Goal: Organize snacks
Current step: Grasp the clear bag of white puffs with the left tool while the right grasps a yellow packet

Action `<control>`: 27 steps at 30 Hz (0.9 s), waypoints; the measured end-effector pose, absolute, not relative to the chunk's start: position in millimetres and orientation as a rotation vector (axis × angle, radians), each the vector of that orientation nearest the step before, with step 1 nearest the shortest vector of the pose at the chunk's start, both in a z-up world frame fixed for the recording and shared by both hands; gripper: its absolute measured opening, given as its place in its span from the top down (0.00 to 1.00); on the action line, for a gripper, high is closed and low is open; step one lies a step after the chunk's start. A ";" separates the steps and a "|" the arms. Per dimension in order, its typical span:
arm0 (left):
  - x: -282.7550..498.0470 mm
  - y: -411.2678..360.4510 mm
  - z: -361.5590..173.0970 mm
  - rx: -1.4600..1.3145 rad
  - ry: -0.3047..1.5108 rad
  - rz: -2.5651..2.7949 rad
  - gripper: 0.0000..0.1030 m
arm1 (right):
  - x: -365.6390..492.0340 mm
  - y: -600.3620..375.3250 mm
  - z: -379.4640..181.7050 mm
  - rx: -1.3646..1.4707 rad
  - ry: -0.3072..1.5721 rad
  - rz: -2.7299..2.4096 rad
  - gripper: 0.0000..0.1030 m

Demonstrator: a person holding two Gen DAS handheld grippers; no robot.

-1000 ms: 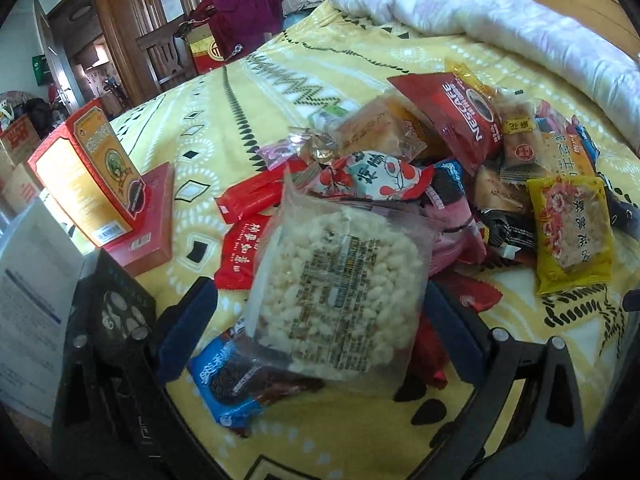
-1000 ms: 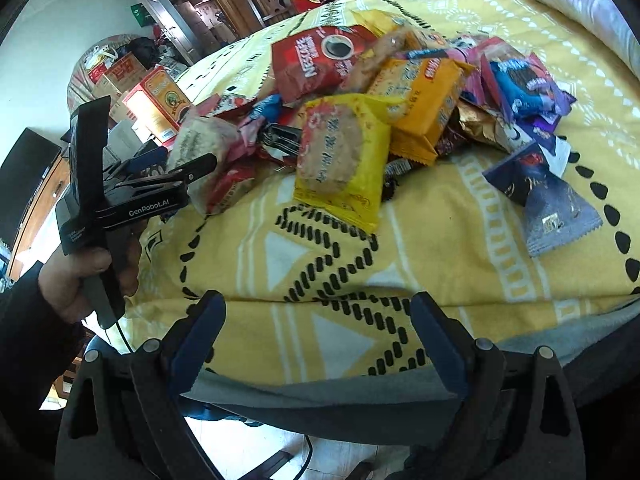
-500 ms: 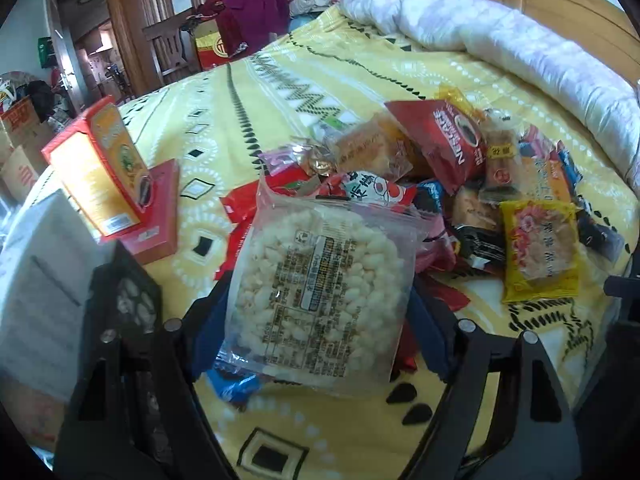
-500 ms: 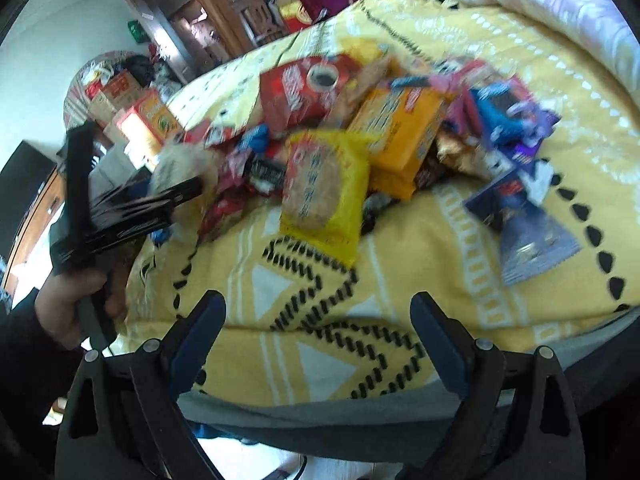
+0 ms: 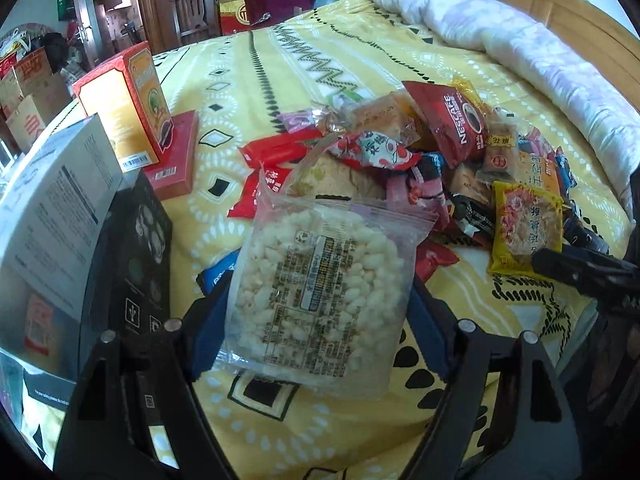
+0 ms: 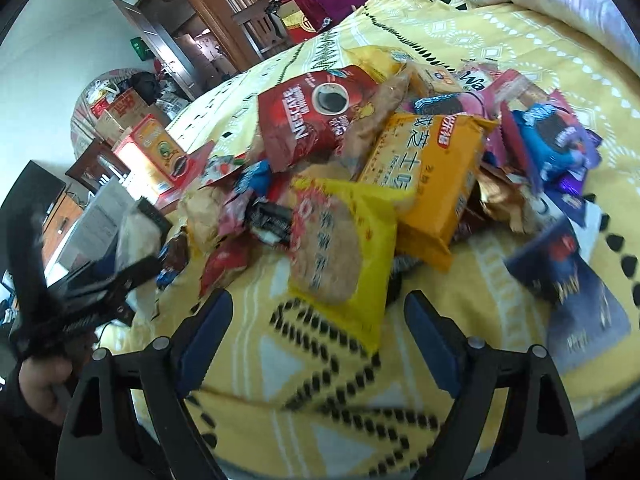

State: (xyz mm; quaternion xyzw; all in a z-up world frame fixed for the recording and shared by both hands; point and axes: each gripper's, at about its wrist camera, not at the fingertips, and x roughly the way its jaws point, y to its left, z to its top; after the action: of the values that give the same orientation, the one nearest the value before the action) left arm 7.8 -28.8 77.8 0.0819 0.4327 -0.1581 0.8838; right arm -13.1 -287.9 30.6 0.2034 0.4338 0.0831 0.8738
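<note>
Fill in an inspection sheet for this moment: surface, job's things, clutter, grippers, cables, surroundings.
Surface: yellow patterned bedspread.
Job's things: clear bag of puffed snacks between the left gripper's pads; pile with red Nescafe pack, orange biscuit pack, yellow cake pack.
Clutter: orange carton on a flat red box; white box at the left edge.
Grippers: left gripper shut on the bag; right gripper open, empty, just before the yellow pack.
Cables: nothing seen.
Surroundings: white quilt, wooden door.
</note>
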 end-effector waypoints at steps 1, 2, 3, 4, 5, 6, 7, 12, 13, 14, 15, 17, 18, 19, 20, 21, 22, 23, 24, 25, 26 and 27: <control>7.0 -30.4 76.9 0.174 0.900 -0.326 0.21 | -8.0 -288.2 29.0 0.427 0.918 0.153 0.13; 6.0 -32.2 76.5 0.176 0.897 -0.330 0.21 | -4.4 -288.1 28.7 0.433 0.924 0.139 0.13; 5.1 -34.6 75.9 0.178 0.896 -0.336 0.21 | -2.1 -286.8 29.8 0.436 0.924 0.123 0.13; 4.2 -37.0 75.6 0.182 0.894 -0.342 0.21 | -0.6 -284.5 30.9 0.434 0.926 0.102 0.13; 3.3 -40.0 75.2 0.186 0.890 -0.348 0.21 | 0.7 -281.2 31.6 0.435 0.929 0.088 0.13; 2.3 -42.3 75.3 0.187 0.886 -0.351 0.21 | 3.1 -275.4 31.4 0.423 0.941 0.062 0.11; 2.0 -44.8 75.4 0.187 0.883 -0.353 0.21 | 5.7 -271.4 29.5 0.406 0.954 0.036 0.10; -1.9 -51.4 77.0 0.199 0.873 -0.366 0.21 | 19.4 -253.0 18.7 0.334 0.951 -0.018 0.10; -2.6 -50.8 76.8 0.198 0.875 -0.368 0.21 | 19.6 -255.0 17.0 0.341 0.945 -0.005 0.13; -3.2 -50.0 76.7 0.195 0.877 -0.369 0.21 | 19.0 -257.8 16.7 0.348 0.940 0.007 0.22; -3.8 -49.4 76.4 0.190 0.879 -0.368 0.21 | 17.3 -261.9 16.1 0.357 0.941 0.021 0.33; -4.0 -47.9 75.4 0.180 0.885 -0.366 0.21 | 10.9 -273.7 15.6 0.411 0.933 0.089 0.41; -4.0 -46.8 75.0 0.173 0.890 -0.365 0.21 | 6.9 -278.0 15.6 0.436 0.931 0.122 0.44; -3.8 -45.5 74.7 0.167 0.894 -0.364 0.21 | 2.1 -280.9 17.0 0.437 0.929 0.139 0.45; -4.0 -44.1 74.8 0.161 0.896 -0.363 0.21 | -3.0 -283.4 19.5 0.439 0.926 0.163 0.47; -4.8 -42.5 75.2 0.156 0.894 -0.362 0.21 | -7.9 -285.2 22.5 0.459 0.922 0.214 0.51; -5.0 -41.3 75.7 0.154 0.891 -0.361 0.21 | -11.7 -285.0 25.0 0.470 0.927 0.267 0.51; -5.0 -40.0 76.0 0.150 0.893 -0.360 0.21 | -15.4 -284.2 28.7 0.454 0.925 0.303 0.52; -4.7 -38.4 75.4 0.146 0.896 -0.358 0.21 | -17.4 -281.8 31.9 0.428 0.930 0.347 0.52; -4.1 -36.9 75.0 0.139 0.900 -0.355 0.21 | -16.5 -275.4 34.0 0.398 0.940 0.402 0.52; -3.0 -35.0 74.4 0.131 0.906 -0.351 0.21 | -14.4 -270.5 35.2 0.369 0.947 0.427 0.52; -2.1 -33.5 73.7 0.125 0.913 -0.346 0.21 | -11.4 -266.6 34.8 0.336 0.960 0.429 0.52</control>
State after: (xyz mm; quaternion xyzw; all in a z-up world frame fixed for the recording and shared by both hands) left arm -2.1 -33.5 73.7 0.0600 0.4381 -0.1662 0.8814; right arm -11.4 -266.6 34.8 0.1596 0.4558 0.2039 0.8516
